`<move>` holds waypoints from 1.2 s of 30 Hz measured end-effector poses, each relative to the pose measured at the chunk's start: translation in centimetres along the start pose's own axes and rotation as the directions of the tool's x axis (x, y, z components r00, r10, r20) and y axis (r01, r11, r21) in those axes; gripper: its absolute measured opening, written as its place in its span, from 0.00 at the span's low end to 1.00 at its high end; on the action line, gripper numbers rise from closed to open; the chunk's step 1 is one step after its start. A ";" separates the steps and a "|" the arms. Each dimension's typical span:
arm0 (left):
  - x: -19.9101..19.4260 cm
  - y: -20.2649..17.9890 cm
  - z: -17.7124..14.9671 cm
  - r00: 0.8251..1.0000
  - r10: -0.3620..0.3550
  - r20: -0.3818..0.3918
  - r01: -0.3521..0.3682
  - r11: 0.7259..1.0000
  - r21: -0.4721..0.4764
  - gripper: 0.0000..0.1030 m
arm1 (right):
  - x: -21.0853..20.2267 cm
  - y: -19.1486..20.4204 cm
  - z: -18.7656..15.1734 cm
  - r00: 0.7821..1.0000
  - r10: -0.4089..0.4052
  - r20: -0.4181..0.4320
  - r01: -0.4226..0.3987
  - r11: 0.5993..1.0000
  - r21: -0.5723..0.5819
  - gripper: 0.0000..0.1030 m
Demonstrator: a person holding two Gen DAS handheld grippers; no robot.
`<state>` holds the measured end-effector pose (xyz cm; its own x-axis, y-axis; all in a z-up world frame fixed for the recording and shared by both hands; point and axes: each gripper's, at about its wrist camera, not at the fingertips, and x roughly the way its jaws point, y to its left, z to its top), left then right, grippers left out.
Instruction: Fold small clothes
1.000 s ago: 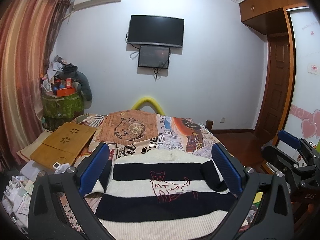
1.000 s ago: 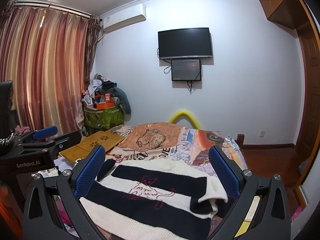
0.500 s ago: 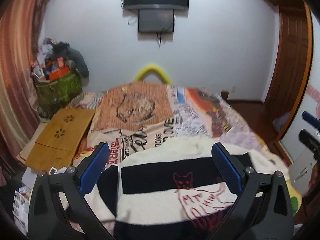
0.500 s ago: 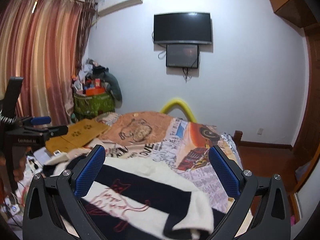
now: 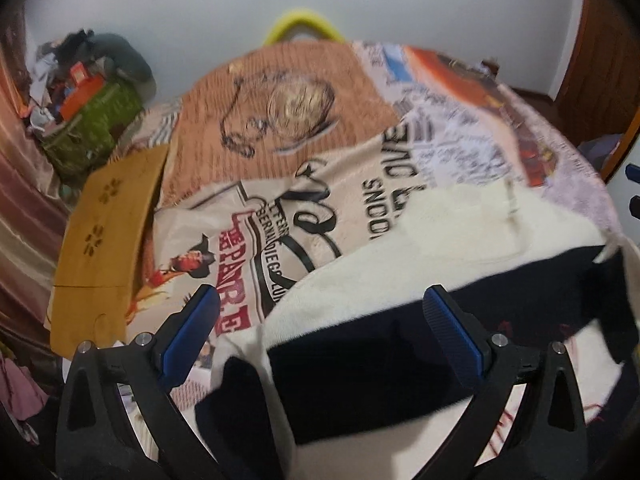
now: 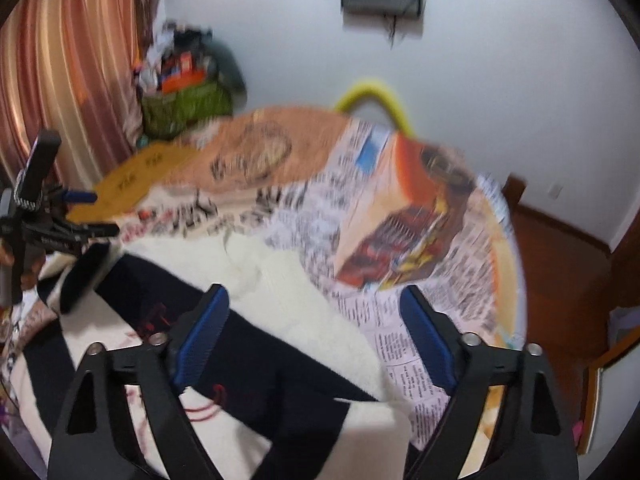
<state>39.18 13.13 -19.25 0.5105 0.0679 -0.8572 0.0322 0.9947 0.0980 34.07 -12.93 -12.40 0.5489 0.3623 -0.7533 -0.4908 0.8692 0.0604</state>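
A cream and navy striped sweater [image 5: 460, 248] lies spread on a bed covered by a printed bedspread [image 5: 288, 128]. The left tongs [image 5: 320, 332] hover spread wide above the sweater's near left part, gripping nothing. The right tongs [image 6: 316, 328] also stand wide apart and empty over the sweater's right edge [image 6: 296, 300]. A wooden lap tray [image 5: 108, 240] sits at the bed's left side.

Motion blur smears your right wrist view, so the bedspread [image 6: 400, 216] print is unreadable. The sweater [image 5: 460, 240] runs off the bottom edge, its red embroidery [image 5: 508, 424] partly hidden.
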 end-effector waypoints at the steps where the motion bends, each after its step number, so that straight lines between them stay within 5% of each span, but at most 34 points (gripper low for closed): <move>1: 1.0 0.2 0.1 1.000 -0.008 -0.021 0.008 1.000 -0.003 1.00 | 1.3 -0.5 0.0 0.999 0.016 -0.039 -0.016 1.000 0.007 0.70; 11: 9.8 -0.1 0.3 0.969 -0.119 -0.216 0.112 0.993 -0.042 0.94 | 10.8 -1.7 -0.1 0.953 0.137 -0.268 -0.124 0.990 0.065 0.66; 14: 9.5 0.1 0.1 0.962 -0.204 -0.182 0.196 0.979 -0.060 0.76 | 11.2 -1.2 -0.4 0.952 0.149 -0.266 -0.146 0.989 0.032 0.61; 16: 9.4 0.2 -0.2 0.956 -0.238 -0.172 0.229 0.971 -0.073 0.66 | 10.8 -1.1 -0.5 0.953 0.169 -0.253 -0.164 0.986 0.041 0.49; 21: 8.3 -0.6 -0.1 0.959 -0.233 -0.161 0.226 0.972 -0.060 0.13 | 9.7 0.2 -0.8 0.959 0.150 -0.239 -0.158 0.987 -0.018 0.15; 27: 6.0 -2.6 1.1 0.996 -0.083 -0.038 0.087 0.989 0.121 0.10 | 9.5 1.5 0.2 0.974 0.035 -0.223 -0.069 0.987 -0.146 0.12; 36: 7.5 -0.6 5.7 0.997 -0.076 -0.012 0.076 0.997 0.001 0.10 | 11.4 -0.2 5.0 0.986 -0.033 -0.162 0.010 0.990 -0.142 0.11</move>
<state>47.85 12.56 -22.83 0.4964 -0.0071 -0.8681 0.0718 0.9969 0.0330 43.78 -7.31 -17.72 0.4477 0.2742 -0.8511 -0.5767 0.8160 -0.0404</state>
